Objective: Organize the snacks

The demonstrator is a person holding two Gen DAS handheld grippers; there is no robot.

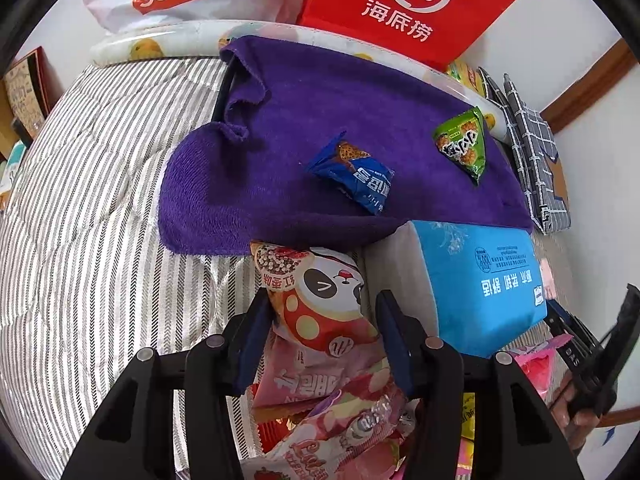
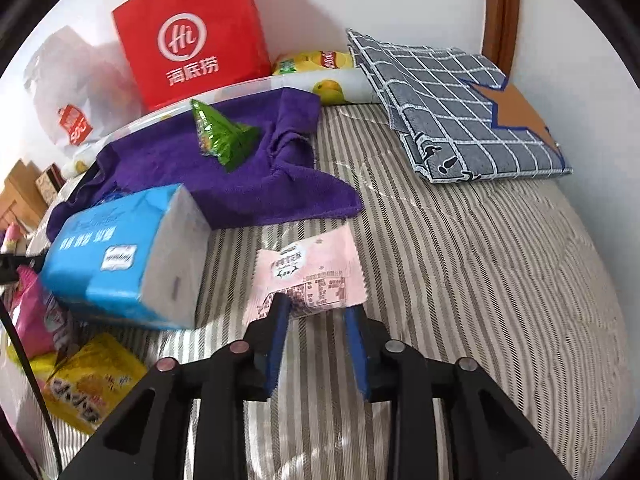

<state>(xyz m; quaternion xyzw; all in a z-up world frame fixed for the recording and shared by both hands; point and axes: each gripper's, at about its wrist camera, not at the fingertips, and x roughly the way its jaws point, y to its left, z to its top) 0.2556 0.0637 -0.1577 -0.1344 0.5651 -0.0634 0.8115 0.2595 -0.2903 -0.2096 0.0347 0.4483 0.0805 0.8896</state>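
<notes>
On the striped bed [image 1: 100,208], the left tongs [image 1: 320,312] have narrowed around the panda snack bag [image 1: 320,292], one pad on each flank of its puffy body; the pads look pressed in, so I judge the bag gripped. It lies at 6 o'clock of the purple towel [image 1: 320,120], where a blue packet [image 1: 356,176] and a green triangular packet [image 1: 462,144] already sit. To do this well, lift straight up before swinging toward 12 o'clock, since more pink wrappers [image 1: 332,432] lie under the bag and may drag along; keep clear of the blue tissue pack [image 1: 480,280] at 3 o'clock. The right tongs [image 2: 316,316] stand partly apart astride the near edge of a pink sachet [image 2: 308,276]; whether the pads bite on it I cannot tell, so check the hold before raising it.
</notes>
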